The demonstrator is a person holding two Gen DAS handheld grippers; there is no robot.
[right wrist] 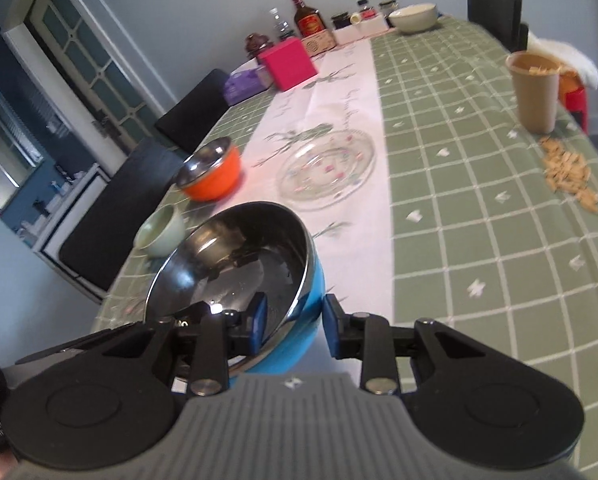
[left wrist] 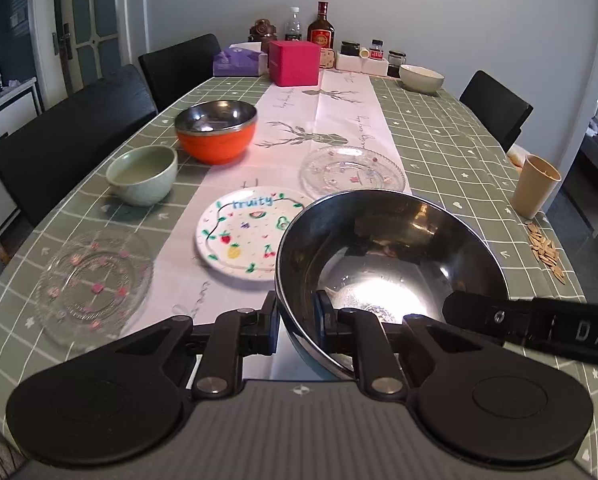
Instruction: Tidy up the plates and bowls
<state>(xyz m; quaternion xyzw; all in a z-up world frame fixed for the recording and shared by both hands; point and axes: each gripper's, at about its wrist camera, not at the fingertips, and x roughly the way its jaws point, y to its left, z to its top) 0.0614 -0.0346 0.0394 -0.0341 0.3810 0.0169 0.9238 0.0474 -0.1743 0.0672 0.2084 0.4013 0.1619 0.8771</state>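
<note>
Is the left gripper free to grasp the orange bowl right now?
Probably not: the left gripper is shut on the rim of the blue bowl, so it must release that before taking the orange bowl.

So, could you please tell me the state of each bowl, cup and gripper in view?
blue steel bowl: held by its rim, empty.
left gripper: shut on the blue steel bowl's rim.
right gripper: open, jaws astride the same rim.
orange bowl: upright, empty.
green bowl: upright, empty.
beige cup: upright, pale bits inside.
cream bowl: upright, inside hidden.
</note>
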